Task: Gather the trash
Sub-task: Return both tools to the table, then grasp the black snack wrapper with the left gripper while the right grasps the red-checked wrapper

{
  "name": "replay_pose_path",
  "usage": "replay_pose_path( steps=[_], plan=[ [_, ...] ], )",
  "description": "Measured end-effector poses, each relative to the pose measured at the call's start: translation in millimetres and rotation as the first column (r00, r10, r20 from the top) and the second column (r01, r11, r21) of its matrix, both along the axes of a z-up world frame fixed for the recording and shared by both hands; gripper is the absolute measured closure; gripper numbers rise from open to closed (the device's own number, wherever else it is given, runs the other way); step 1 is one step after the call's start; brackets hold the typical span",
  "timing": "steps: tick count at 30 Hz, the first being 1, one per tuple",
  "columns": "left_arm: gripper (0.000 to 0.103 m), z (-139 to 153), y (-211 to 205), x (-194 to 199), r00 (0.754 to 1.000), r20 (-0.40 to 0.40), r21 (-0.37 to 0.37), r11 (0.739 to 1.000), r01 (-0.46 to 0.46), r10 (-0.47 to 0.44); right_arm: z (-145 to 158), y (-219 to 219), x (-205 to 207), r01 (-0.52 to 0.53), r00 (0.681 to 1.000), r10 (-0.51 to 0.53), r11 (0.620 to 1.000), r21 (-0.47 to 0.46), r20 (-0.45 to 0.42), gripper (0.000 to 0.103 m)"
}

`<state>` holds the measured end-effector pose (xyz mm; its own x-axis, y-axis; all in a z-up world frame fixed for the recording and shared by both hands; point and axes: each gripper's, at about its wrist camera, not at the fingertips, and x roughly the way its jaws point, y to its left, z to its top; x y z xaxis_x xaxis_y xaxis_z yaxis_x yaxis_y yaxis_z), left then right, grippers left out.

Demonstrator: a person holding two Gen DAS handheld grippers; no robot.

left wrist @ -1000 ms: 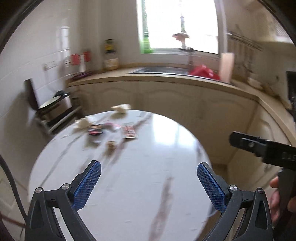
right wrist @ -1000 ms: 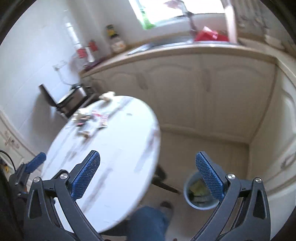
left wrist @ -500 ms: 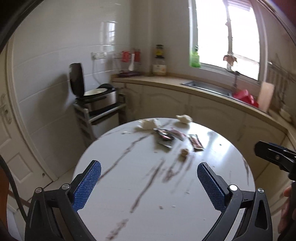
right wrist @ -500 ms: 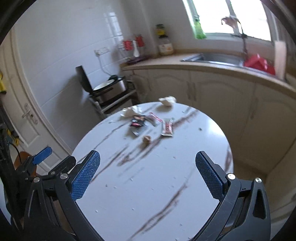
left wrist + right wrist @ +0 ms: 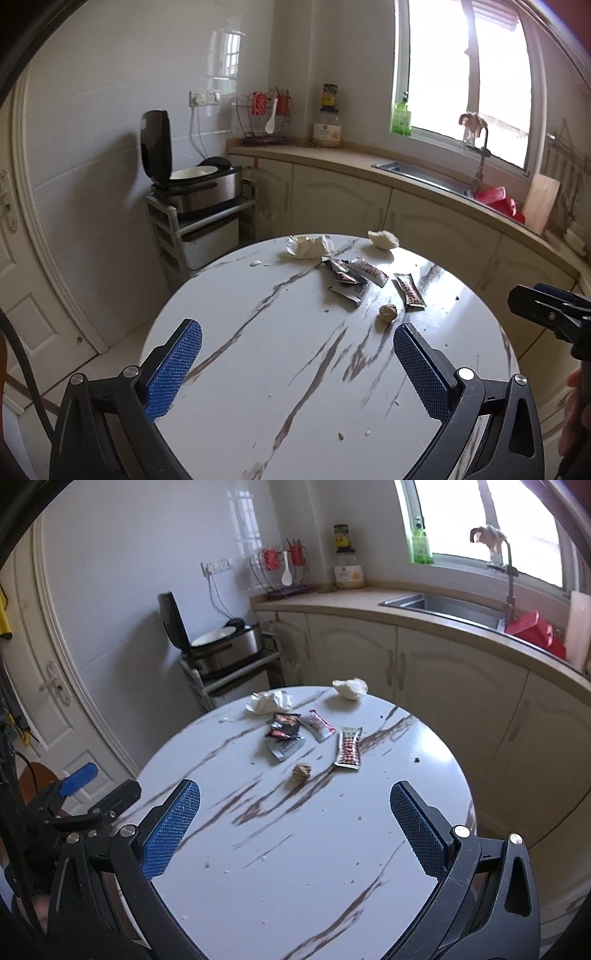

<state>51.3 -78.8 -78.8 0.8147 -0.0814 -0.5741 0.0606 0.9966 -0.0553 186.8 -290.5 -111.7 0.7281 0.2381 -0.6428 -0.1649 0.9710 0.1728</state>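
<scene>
Left wrist view. Left tool point(image 5: 293, 363): jaws spread wide, holding nothing, low in the frame over the near part of the round marble bench point(image 5: 258, 369). Trash sits centre-right of the frame, on the far half of the bench: crumpled white tissue point(image 5: 307, 246), second white wad point(image 5: 384, 239), dark foil wrapper point(image 5: 344, 277), white sachet point(image 5: 369, 271), brown sachet point(image 5: 409, 290), small brown paper ball point(image 5: 388, 313). Right tool point(image 5: 546, 312) enters at the right edge. Risk: the flat sachets lie flush on a glossy top; a shallow pinch would likely skate them along rather than lift them.

Right wrist view. Right tool point(image 5: 293, 825): jaws likewise wide apart, empty. The same 6 items sit in the upper centre of the frame: tissue point(image 5: 269, 702), wad point(image 5: 350, 688), dark wrapper point(image 5: 283, 726), white sachet point(image 5: 318, 725), brown sachet point(image 5: 349, 746), paper ball point(image 5: 301, 770). Left tool point(image 5: 79, 794) at left edge. Risks: the wad lies near the far rim and could be nudged off; the ball may roll; the wrapper and white sachet touch, so one grab may drag both. No bin visible in either view.
</scene>
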Motion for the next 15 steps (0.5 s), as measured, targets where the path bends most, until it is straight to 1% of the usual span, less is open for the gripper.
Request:
replay_pose_path(
  steps=[2,5,8,12,15],
  plan=[
    [0.001,-6,-2,19,1.000,-0.018,0.002,1.000,0.005,-0.005,-6,-4,11,0.005,1.000,-0.005,1.000,-0.007,-0.019,0.000],
    [0.001,-17,-7,51,0.998,-0.056,-0.005,1.000,0.028,-0.029,-21,-8,33,0.009,0.998,-0.010,1.000,-0.025,-0.061,0.000],
    [0.001,-27,-14,86,0.995,-0.085,0.003,0.999,0.046,-0.046,-38,-12,59,0.012,0.994,-0.017,0.999,-0.041,-0.108,0.000],
    [0.001,-42,-24,142,0.990,-0.124,0.008,0.998,0.070,-0.068,-64,-24,100,0.037,0.984,-0.045,0.998,-0.049,-0.173,0.000],
    [0.001,-50,-31,190,0.985,-0.153,0.003,0.997,0.079,-0.077,-80,-30,123,0.052,0.976,-0.062,0.997,-0.056,-0.210,0.001]
  ],
)
